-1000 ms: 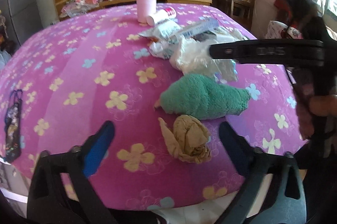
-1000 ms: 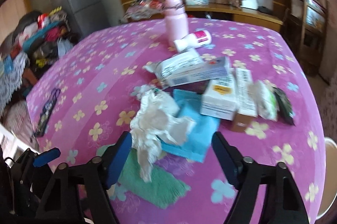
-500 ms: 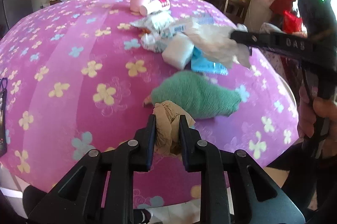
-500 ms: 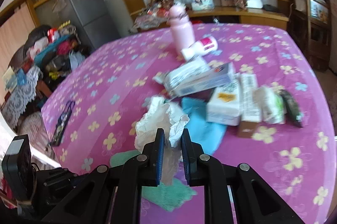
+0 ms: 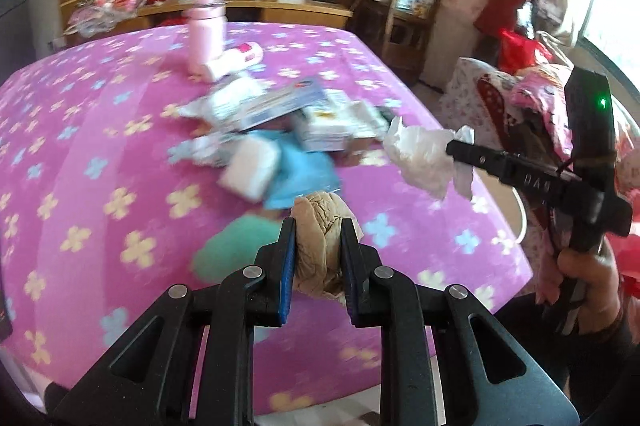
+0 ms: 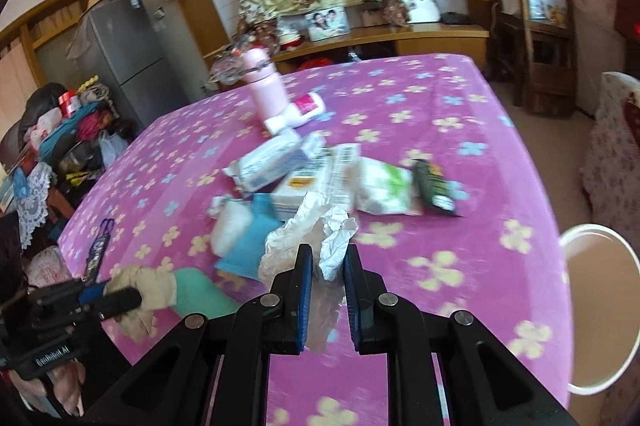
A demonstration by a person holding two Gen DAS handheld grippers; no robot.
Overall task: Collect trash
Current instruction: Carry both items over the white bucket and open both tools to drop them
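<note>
Left wrist | left hand-held gripper [image 5: 318, 258] clamps one brown wad [image 5: 318, 226] | right hand-held gripper [image 6: 325, 280] clamps one white wad [image 6: 310, 242]

Crumpled wads: two [image 5: 318, 226] [image 6: 308, 246]; pink bottle [image 6: 264, 86]: one.

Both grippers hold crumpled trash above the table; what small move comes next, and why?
Probably carry the right gripper with its white wad to the white bin beside the table; the left gripper grips brown paper.

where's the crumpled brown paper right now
The crumpled brown paper is clamped in the left hand-held gripper, lifted just above the green cloth near the table's front edge; the right wrist view shows it at lower left.
</note>
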